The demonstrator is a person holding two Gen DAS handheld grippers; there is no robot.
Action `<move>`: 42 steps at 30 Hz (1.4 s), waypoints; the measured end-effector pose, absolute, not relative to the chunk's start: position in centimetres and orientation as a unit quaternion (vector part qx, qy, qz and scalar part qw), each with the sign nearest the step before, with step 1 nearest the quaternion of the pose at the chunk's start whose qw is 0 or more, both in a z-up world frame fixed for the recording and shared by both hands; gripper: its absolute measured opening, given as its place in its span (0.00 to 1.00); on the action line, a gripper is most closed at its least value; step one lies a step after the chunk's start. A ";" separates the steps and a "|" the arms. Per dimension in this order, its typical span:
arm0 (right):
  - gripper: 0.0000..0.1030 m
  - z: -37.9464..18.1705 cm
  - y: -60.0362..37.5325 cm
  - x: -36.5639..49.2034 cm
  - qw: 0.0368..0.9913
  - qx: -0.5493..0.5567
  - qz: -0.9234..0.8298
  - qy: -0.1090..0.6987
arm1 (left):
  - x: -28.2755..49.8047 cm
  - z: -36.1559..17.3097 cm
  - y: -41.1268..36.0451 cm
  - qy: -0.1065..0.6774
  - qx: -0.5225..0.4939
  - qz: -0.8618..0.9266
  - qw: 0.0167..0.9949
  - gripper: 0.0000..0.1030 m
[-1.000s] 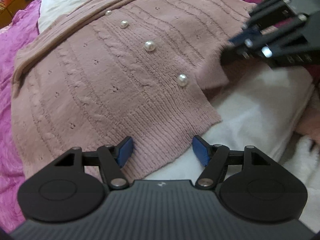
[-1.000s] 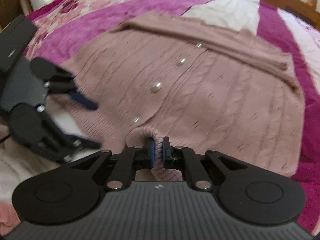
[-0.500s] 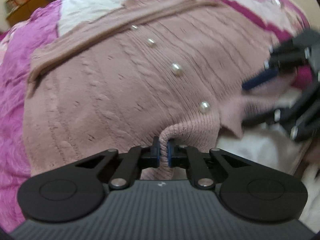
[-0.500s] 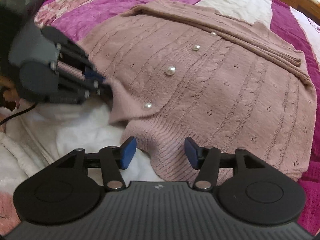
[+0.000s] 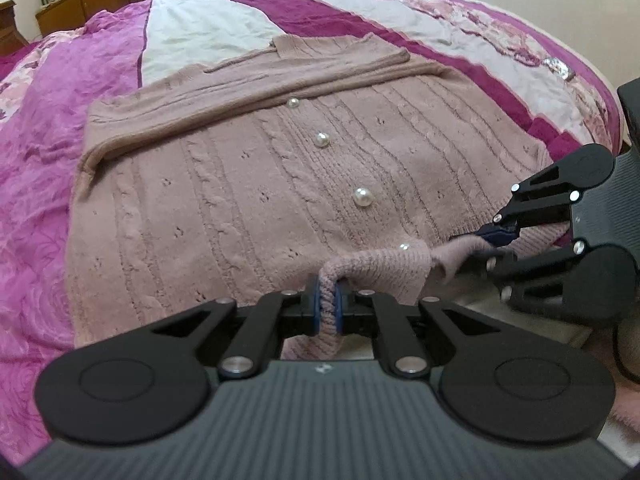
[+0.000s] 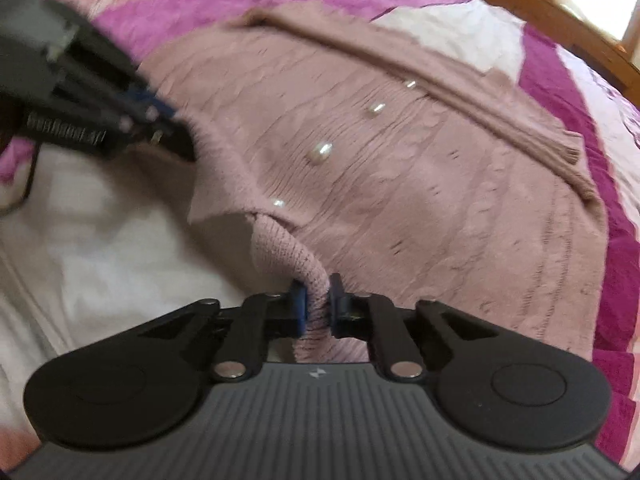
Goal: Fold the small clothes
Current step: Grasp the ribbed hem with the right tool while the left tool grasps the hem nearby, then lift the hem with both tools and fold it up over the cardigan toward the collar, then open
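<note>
Both the left gripper (image 5: 328, 307) and the right gripper (image 6: 316, 307) are pinched tight on the hem of the cardigan (image 5: 248, 184), spread mid-frame on the bed (image 5: 36, 168), so the bottom fold looks begun, needing both lifted together toward the collar.

Matt, fuzzy cable-knit cardigan (image 5: 224, 200) with glossy pearl buttons (image 5: 363, 197) on a crinkled, faintly shiny cloth bedspread (image 5: 36, 168).

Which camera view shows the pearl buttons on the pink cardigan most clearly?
The left wrist view: the pearl buttons on the cardigan are sharp there, all in one line. The right wrist view shows the same buttons blurred by motion.
</note>
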State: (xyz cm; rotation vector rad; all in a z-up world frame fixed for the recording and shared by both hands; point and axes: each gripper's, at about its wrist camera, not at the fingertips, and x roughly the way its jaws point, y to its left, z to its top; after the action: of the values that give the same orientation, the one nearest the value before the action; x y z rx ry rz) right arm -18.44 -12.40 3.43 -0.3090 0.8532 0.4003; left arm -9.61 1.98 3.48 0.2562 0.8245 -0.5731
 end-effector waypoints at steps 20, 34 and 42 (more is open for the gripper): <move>0.08 10.8 -15.0 -15.5 0.953 -0.043 0.152 0.259 | -6.8 8.9 2.2 0.315 0.054 -0.232 0.919 0.09; 0.08 15.5 -15.9 -9.5 0.974 -0.035 0.119 0.189 | -2.4 13.8 0.2 0.240 0.063 -0.217 0.944 0.09; 0.08 18.5 -15.7 -4.9 0.982 -0.038 0.110 0.147 | 0.8 16.3 -0.3 0.203 0.052 -0.202 0.957 0.09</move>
State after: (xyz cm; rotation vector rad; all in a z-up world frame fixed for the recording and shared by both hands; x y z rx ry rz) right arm -4.90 -15.74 18.48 -0.0760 0.2963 0.2204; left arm 0.82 -0.28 16.29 0.1048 0.4118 -0.4106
